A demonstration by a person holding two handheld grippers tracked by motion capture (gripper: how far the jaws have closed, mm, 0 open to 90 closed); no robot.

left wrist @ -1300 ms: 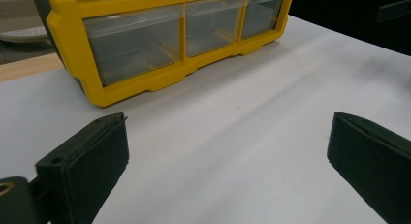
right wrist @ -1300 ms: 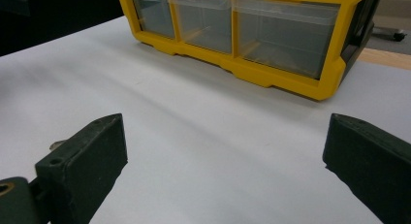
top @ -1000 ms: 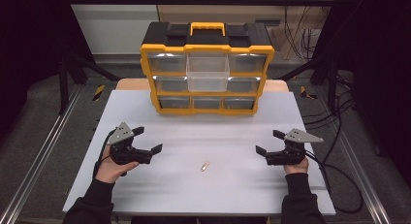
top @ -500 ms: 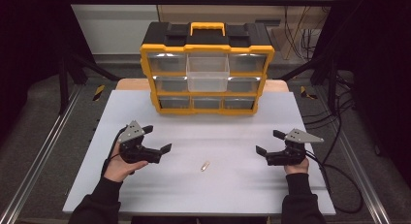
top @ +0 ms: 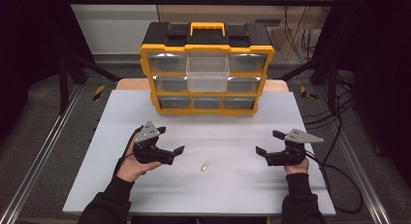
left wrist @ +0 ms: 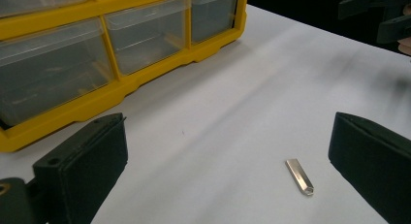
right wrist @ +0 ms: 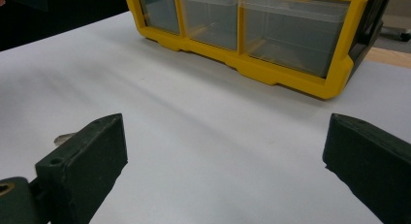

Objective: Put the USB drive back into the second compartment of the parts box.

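Observation:
A small, flat metal piece (top: 205, 166) lies on the white table top (top: 213, 195) between my two grippers. My left gripper (top: 171, 139) is open just left of it, jaws pointing right. In the left gripper view the piece (left wrist: 299, 176) lies on the table between the wide-apart jaws, nearer the right one. My right gripper (top: 267, 142) is open at the right side of the table, farther from the piece, with nothing between its jaws. In the right gripper view the piece (right wrist: 63, 136) peeks out behind the left jaw.
A yellow and black drawer organizer (top: 207, 69) stands at the back of the table, its clear top middle drawer (top: 207, 72) pulled out. Its lower drawers (left wrist: 145, 35) are close ahead of the left gripper. Cables (top: 339, 170) trail off the table's right edge.
My left gripper has moved right across the table, toward the metal piece, still open. The right gripper and the piece have stayed in place.

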